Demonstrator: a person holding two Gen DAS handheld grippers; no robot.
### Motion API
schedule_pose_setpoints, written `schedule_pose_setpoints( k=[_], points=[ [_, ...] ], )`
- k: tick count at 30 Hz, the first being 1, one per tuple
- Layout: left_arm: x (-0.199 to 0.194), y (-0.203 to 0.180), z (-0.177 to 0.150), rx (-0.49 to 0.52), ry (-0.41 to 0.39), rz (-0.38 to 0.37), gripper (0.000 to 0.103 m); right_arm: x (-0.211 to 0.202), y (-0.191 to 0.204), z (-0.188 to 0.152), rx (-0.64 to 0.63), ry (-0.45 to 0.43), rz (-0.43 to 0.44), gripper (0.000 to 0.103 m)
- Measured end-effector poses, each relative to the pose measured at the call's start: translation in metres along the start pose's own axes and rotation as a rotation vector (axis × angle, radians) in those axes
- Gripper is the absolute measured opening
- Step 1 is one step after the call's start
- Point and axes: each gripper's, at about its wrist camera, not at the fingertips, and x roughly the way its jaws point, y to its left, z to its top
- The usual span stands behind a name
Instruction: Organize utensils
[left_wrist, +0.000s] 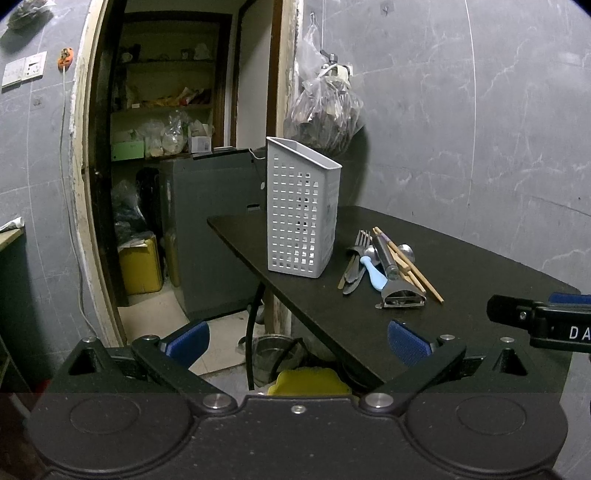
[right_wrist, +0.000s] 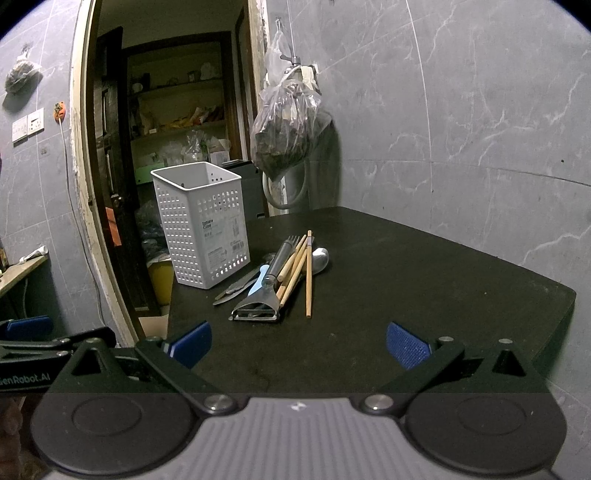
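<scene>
Grey tiled walls surround the dark bench (right_wrist: 406, 258). Both sets of fingers are spread wide and empty. Ahead of the right gripper (right_wrist: 297, 345), the utensil pile (right_wrist: 280, 275) lies beside the empty white caddy (right_wrist: 201, 225); a first pick is judged pending

A white perforated utensil holder (right_wrist: 202, 225) stands upright and empty near the counter's (right_wrist: 424, 280) left edge. Just beside it to the right lies a loose pile: a fork (left_wrist: 361, 240), a spoon (right_wrist: 320, 260), wooden chopsticks (right_wrist: 308, 275), a dark-handled peeler (right_wrist: 263, 295), a light-blue-handled tool (left_wrist: 376, 274) and dark knives (right_wrist: 236, 286).
</scene>
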Motion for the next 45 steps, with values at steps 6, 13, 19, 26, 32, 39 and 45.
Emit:
schedule_pose_setpoints(
  k=[6,13,19,26,32,39,45],
  points=[
    [0.0,0.0,-0.001,-0.001,0.003,0.004,0.102,0.0,0.0,-0.001,0.0,0.002,0.0,0.103],
    [0.002,0.0,0.0,-0.002,0.025,-0.018,0.102,0.001,0.001,-0.002,0.001,0.006,-0.001,0.103],
    [0.002,0.001,-0.001,0.004,0.047,-0.03,0.102,0.004,0.002,-0.007,0.001,0.013,0.0,0.103],
    [0.008,0.002,0.003,0.006,0.069,-0.069,0.102,0.007,0.0,-0.004,0.001,0.022,-0.003,0.103],
    [0.022,0.017,0.016,-0.041,0.057,-0.098,0.102,0.008,0.0,0.003,-0.022,0.014,-0.007,0.103],
    [0.038,0.037,0.054,-0.022,-0.054,-0.077,0.102,0.005,-0.002,0.036,-0.034,-0.039,0.063,0.103],
    [0.065,0.042,0.079,0.021,-0.126,-0.084,0.102,0.01,0.009,0.077,-0.101,-0.087,0.081,0.103]
  ],
)
